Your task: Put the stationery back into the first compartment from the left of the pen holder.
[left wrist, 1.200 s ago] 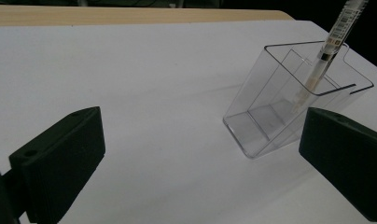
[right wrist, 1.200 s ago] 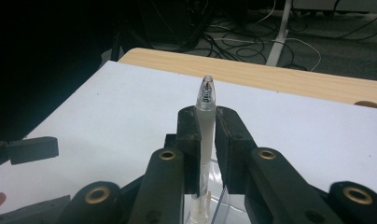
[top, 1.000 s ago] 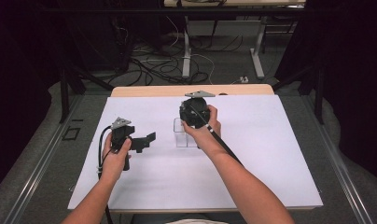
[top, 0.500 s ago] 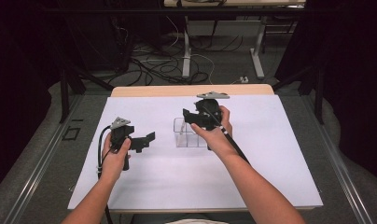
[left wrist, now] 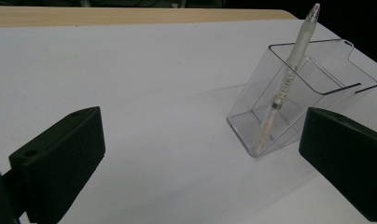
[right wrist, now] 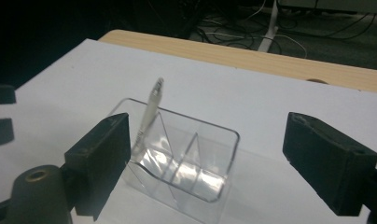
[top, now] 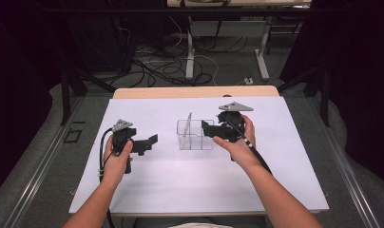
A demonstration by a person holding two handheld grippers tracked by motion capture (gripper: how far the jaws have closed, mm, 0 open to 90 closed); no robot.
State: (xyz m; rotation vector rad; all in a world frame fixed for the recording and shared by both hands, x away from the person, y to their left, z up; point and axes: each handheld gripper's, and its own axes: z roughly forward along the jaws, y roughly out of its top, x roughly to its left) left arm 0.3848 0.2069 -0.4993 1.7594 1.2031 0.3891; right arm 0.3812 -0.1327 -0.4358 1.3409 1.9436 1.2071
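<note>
A clear plastic organiser (top: 196, 135) stands on the white table (top: 195, 190) about midway between its left and right edges and somewhat nearer the far edge than the near one. It is split into compartments, and a white pen (top: 189, 123) leans upright in the compartment at its left end, the tip down on the floor of the box and the top sticking out above the rim. In the left gripper view the pen (left wrist: 284, 84) slants up along the tall wall of the organiser (left wrist: 298, 107). The right gripper (top: 210, 129) is held just beside the right end of the organiser, pointing left at it; its jaws have just been opening and now stand wide apart with nothing gripped between them. In the right gripper view the organiser (right wrist: 186, 163) sits low between the two black jaws, untouched by either, with the pen (right wrist: 149, 114) rising beyond the left one. The left gripper (top: 151, 141) is well apart from the organiser, toward the left edge of the table, aimed right at it, its jaws spread wide and holding nothing.
</note>
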